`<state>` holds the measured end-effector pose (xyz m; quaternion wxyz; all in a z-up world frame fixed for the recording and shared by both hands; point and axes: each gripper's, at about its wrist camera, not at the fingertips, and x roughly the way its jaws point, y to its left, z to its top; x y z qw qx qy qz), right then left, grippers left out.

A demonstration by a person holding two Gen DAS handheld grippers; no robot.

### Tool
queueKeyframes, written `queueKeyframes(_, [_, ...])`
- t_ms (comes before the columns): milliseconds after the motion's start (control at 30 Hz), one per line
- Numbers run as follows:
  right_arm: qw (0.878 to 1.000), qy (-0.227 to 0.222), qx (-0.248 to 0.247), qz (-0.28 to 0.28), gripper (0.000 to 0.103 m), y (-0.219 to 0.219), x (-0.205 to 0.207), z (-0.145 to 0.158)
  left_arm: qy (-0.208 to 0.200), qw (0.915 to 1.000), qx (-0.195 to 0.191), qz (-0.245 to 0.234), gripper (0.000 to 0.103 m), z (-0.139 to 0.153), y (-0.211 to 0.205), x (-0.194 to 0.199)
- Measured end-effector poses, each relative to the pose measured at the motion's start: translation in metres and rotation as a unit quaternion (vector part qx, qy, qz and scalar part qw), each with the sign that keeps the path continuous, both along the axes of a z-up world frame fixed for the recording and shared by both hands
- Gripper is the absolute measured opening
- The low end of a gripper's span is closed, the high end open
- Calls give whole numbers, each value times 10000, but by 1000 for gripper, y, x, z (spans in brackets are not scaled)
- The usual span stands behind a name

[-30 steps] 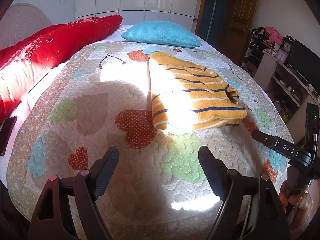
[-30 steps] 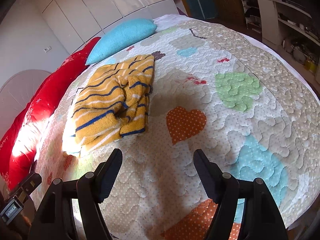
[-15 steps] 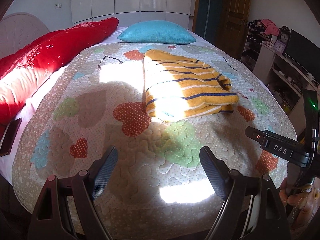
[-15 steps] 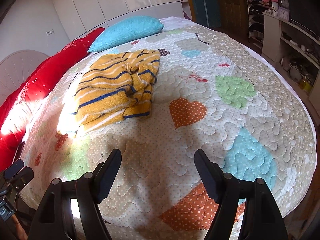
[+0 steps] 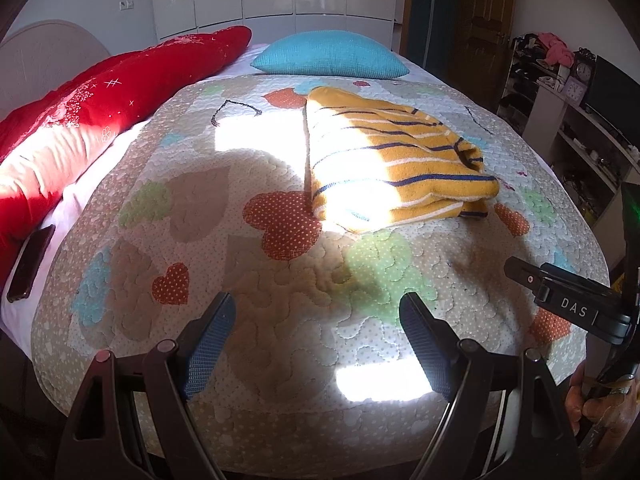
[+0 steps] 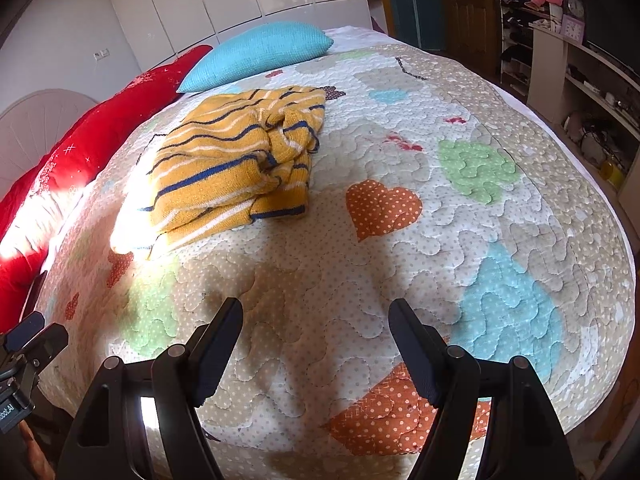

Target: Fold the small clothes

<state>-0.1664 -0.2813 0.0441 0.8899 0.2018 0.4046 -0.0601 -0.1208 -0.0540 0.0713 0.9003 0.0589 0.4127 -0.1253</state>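
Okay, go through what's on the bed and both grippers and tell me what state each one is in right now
Striped sweater: folded, lying on the quilt.
Quilt: spread over the bed.
Blue pillow: lying at the far end.
Red duvet: bunched along the bed's edge.
Phone: flat, screen dark.
Left gripper: open, empty.
Right gripper: open, empty.

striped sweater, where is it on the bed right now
The striped sweater lies folded on the quilt, just below the blue pillow, beyond both open grippers.
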Motion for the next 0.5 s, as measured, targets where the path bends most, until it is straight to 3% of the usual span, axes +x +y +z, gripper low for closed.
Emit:
queueKeyframes(333, [10000,17,-46,33,79,4,-1,0,68,10000,-30,61,83,-3,2,2])
queueKeyframes(500, [9999,24,-89,65,79,7,-2,0,-89,9998,-7,175,83,1,3,0])
